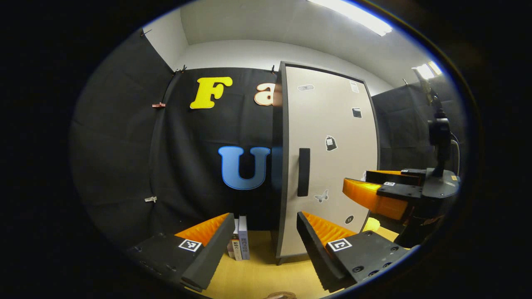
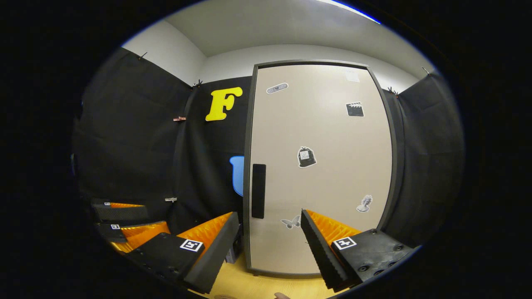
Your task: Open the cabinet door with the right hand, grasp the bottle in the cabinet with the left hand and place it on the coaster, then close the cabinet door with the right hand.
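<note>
The tall beige cabinet door (image 2: 320, 166) with its dark grey frame is fully closed, so the bottle named in the task is presumably hidden behind it; the door has not yet been opened. The right hand-held gripper (image 2: 270, 245) is released, its fingers spread apart and aimed at the lower part of the door, just right of the black vertical bar handle (image 2: 258, 191). This placement likely prepares it to reach the handle. The left hand-held gripper (image 1: 264, 241) is also released and empty, held to the side over the light wooden bench (image 1: 257, 270), probably waiting clear of the door's swing. Small upright books (image 1: 240, 243) stand beside the cabinet. The door carries several small stickers, including a butterfly (image 2: 291, 223) and a clapperboard (image 2: 355, 109); any writing is too small to read.
</note>
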A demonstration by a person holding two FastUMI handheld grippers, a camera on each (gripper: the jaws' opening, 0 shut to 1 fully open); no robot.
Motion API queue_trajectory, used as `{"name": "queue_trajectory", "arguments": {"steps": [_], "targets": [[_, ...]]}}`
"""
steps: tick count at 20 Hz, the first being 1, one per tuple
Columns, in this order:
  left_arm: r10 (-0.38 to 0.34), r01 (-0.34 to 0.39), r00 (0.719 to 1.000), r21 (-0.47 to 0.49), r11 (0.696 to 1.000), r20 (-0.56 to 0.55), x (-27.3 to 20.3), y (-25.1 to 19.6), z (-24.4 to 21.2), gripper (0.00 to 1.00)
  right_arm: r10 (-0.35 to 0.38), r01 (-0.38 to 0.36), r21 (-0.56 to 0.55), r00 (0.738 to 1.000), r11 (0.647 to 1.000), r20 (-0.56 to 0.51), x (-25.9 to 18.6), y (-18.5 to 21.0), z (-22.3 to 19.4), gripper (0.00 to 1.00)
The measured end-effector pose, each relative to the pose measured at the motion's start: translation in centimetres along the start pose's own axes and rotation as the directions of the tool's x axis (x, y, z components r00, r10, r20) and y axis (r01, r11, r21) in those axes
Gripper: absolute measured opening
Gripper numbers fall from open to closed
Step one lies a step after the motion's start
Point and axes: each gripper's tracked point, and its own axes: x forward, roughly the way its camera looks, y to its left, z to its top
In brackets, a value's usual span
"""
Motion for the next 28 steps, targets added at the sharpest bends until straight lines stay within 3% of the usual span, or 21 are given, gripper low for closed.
{"name": "queue_trajectory", "arguments": {"steps": [7,19,23,24,28], "targets": [[-0.004,0.004,1.000,0.032,0.999,-0.010,0.4,3.8,-0.7,0.95,-0.069,0.070,-0.030,0.997,0.997,0.015,6.5,2.3,-1.1,0.98],[0.011,-0.010,1.000,0.029,1.000,-0.029,1.1,9.6,-2.4,0.95,-0.221,0.221,-0.030,0.975,0.975,0.001,14.3,2.0,-3.7,0.92],[0.017,-0.017,0.999,0.013,1.000,-0.035,1.2,11.0,-3.1,0.95,-0.278,0.278,-0.051,0.961,0.959,0.010,15.4,1.1,-3.9,0.71],[0.020,-0.020,0.999,0.006,1.000,-0.037,1.2,11.3,-3.1,0.95,-0.293,0.295,-0.061,0.956,0.954,0.032,15.4,1.0,-3.4,0.59],[0.039,-0.040,0.998,-0.022,0.999,-0.048,1.1,12.5,-3.8,0.95,-0.306,0.307,-0.028,0.952,0.951,0.026,15.1,1.1,-3.2,0.31]]}}
